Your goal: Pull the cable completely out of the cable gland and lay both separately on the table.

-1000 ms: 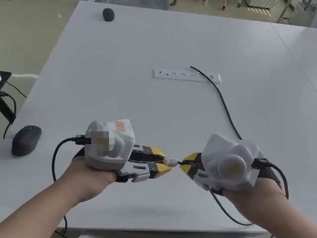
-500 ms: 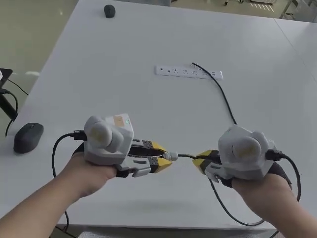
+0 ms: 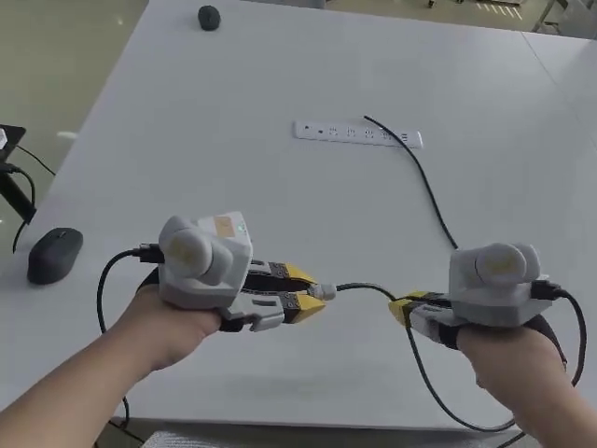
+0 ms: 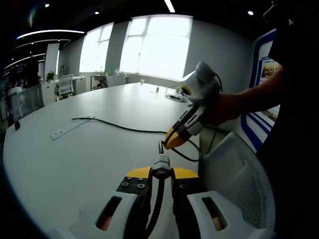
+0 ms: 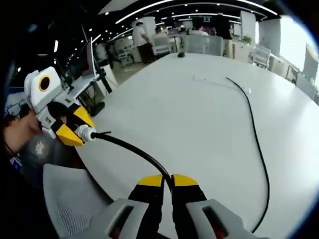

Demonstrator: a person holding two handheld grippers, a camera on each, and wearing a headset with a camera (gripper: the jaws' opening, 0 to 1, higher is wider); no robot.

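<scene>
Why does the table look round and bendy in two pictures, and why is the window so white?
Left gripper view: the fisheye lens bends the table's edge into a curve, and daylight washes the window out to white. Right gripper view: the same bending, and the ceiling lights stretch into arcs. Head view: table edges look straight, light is even, shadows are faint.

Bright window glare, sharp frames, fisheye-bent edges, soft shadows.
</scene>
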